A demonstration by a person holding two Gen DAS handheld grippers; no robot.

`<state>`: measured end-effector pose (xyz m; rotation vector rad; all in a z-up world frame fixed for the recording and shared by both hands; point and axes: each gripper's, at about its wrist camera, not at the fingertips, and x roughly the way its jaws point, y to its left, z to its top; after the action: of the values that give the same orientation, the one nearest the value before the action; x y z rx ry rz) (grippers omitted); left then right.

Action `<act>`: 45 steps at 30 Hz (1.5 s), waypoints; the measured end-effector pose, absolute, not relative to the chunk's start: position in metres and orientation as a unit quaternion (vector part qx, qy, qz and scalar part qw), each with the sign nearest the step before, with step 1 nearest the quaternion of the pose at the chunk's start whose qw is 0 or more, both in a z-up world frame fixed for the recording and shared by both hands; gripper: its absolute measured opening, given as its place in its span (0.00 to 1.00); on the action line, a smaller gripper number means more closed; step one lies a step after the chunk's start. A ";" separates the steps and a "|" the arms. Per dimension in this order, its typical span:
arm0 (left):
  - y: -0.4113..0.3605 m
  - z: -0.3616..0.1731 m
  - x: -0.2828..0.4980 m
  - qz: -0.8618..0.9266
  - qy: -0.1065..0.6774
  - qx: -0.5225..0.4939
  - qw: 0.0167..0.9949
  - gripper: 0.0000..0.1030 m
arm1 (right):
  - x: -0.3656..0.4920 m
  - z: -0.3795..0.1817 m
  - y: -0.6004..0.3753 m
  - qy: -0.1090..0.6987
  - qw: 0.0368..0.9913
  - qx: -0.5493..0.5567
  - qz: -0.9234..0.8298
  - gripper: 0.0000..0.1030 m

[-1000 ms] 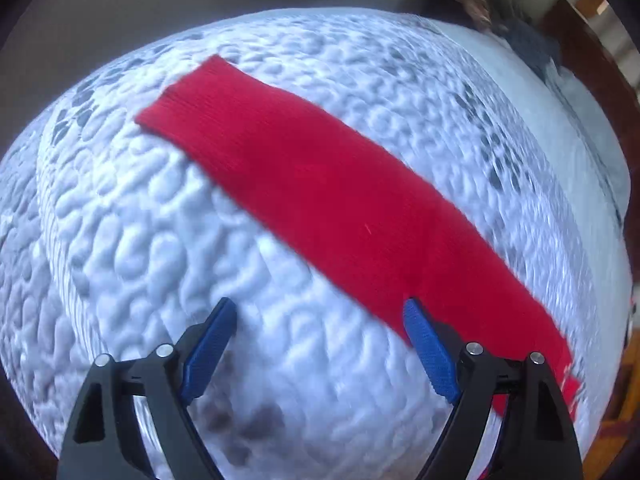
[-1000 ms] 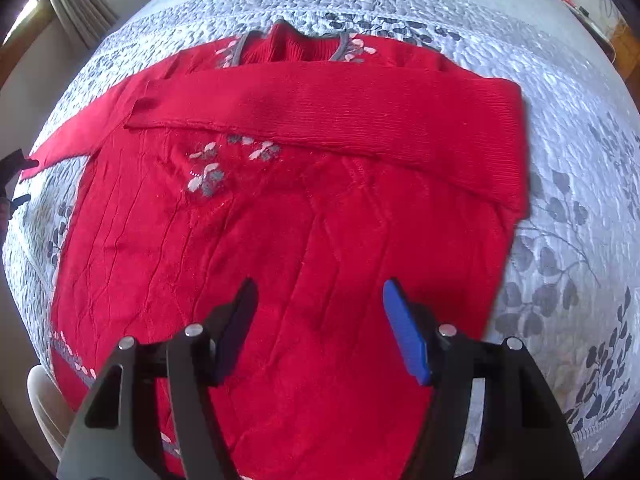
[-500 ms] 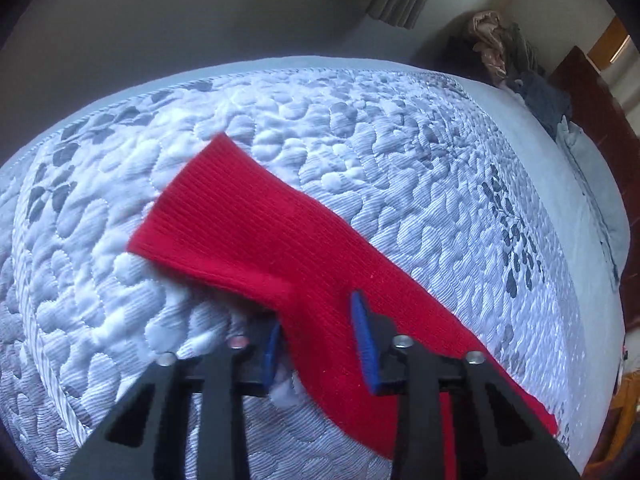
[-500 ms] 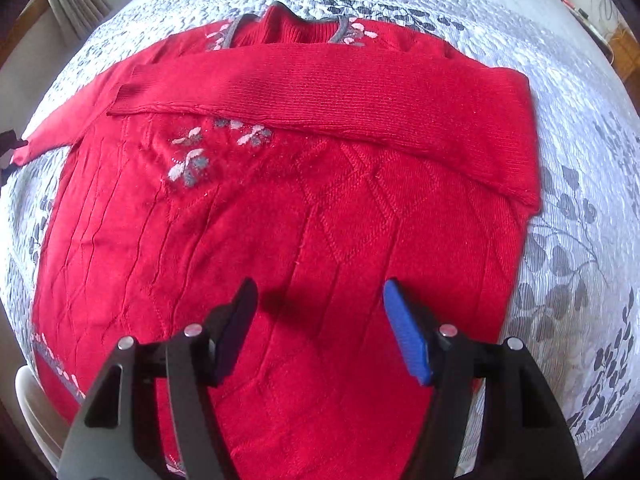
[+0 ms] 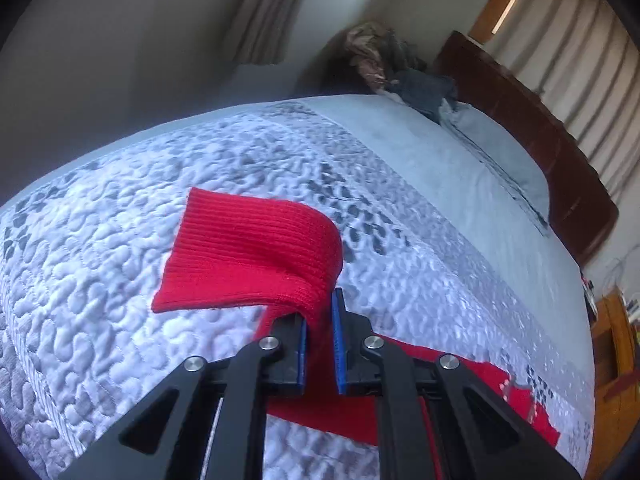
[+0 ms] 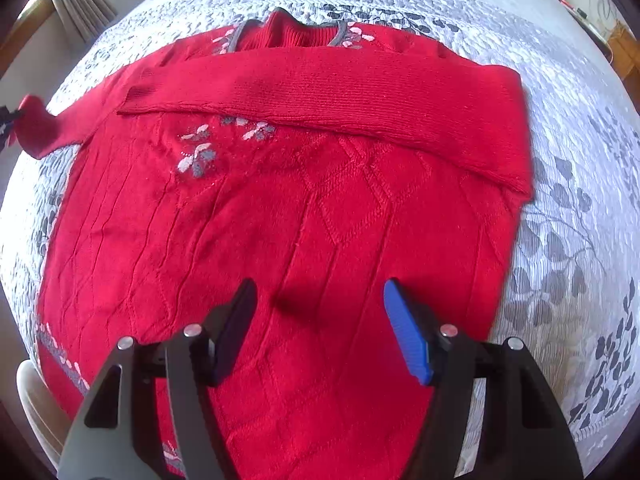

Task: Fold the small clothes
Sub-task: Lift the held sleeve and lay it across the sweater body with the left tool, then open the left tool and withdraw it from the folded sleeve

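Note:
A red knit sweater [image 6: 304, 216] lies flat on the quilted bed, collar at the far side. One sleeve [image 6: 360, 96] is folded across its chest. My left gripper [image 5: 319, 312] is shut on the other sleeve [image 5: 256, 248] near its cuff and holds it lifted off the quilt, the cuff end drooping forward. That lifted sleeve also shows at the left edge of the right wrist view [image 6: 40, 128]. My right gripper [image 6: 320, 312] is open and empty, hovering just above the sweater's lower body.
The grey-and-white quilted bedspread [image 5: 100, 280] covers the bed. A pile of clothes [image 5: 400, 68] sits at the far end by a dark wooden headboard [image 5: 540, 140]. A white object [image 6: 36, 404] lies beside the bed at lower left.
My left gripper closed on the sleeve and lifted it off the quilt, bending the cuff end over. My right gripper stayed open, shifting only slightly above the sweater.

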<state>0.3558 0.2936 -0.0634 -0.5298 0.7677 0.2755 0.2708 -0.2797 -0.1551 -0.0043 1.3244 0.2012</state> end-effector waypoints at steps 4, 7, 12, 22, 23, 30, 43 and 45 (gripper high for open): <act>0.228 -0.050 0.367 0.080 0.374 -0.210 0.900 0.10 | 0.265 -0.151 -0.285 0.610 0.787 0.002 0.095 0.64; 0.178 -0.046 0.375 0.041 0.380 -0.182 0.906 0.10 | 0.263 -0.147 -0.290 0.606 0.790 0.005 0.094 0.64; 0.113 -0.053 0.382 -0.006 0.396 -0.168 0.903 0.10 | 0.258 -0.144 -0.299 0.601 0.794 0.008 0.092 0.64; -0.013 -0.087 0.385 -0.096 0.437 -0.174 0.877 0.10 | 0.254 -0.151 -0.313 0.604 0.791 0.031 0.089 0.64; -0.023 -0.089 0.385 -0.104 0.439 -0.173 0.875 0.10 | 0.254 -0.152 -0.314 0.605 0.791 0.032 0.088 0.64; -0.070 -0.123 0.388 -0.140 0.506 -0.155 0.837 0.19 | 0.251 -0.154 -0.317 0.607 0.789 0.043 0.089 0.65; 0.062 -0.096 0.375 -0.052 0.499 -0.131 0.855 0.63 | 0.262 -0.136 -0.293 0.602 0.789 0.053 0.111 0.65; 0.080 -0.113 0.387 -0.021 0.525 -0.119 0.842 0.63 | 0.273 -0.127 -0.279 0.600 0.789 0.043 0.122 0.65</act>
<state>0.3871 0.0797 -0.1125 -0.2521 1.1097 -0.0434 0.2731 -0.2788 -0.1268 0.0925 1.2924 0.2631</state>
